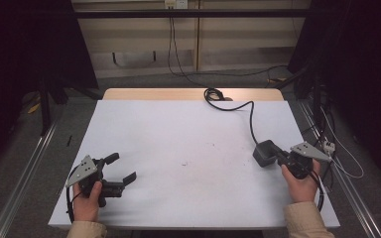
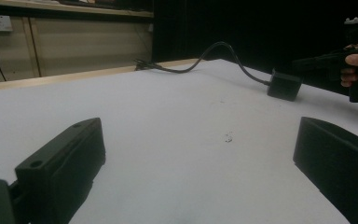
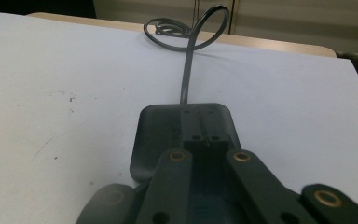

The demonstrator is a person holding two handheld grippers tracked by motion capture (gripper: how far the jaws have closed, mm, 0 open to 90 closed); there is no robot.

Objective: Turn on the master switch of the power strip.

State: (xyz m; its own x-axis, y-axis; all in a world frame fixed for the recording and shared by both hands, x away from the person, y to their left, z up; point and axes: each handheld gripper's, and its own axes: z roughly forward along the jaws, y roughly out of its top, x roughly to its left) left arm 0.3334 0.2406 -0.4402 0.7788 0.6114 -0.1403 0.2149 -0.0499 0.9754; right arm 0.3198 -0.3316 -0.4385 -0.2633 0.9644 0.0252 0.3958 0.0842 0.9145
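Power adapter (image 1: pixel 265 151), dark, boxy, rigid, judged fairly dense and smooth-sided, lying near the white table's (image 1: pixel 178 148) right edge with its stiff cable (image 1: pixel 250 116) trailing back; best gripped across the body, where the right gripper (image 3: pixel 203 123) rests pressed together; left gripper (image 1: pixel 121 168) spread, empty.

A small dark grey, rounded-cornered plastic power adapter block (image 1: pixel 264 151) lies flat on the white-covered counter (image 1: pixel 178 148), near its right edge. A black cable (image 1: pixel 250 116) leaves the block's far side, runs across the sheet and ends in a loose coil (image 1: pixel 213 94) at the counter's far edge, on the bare wood strip.
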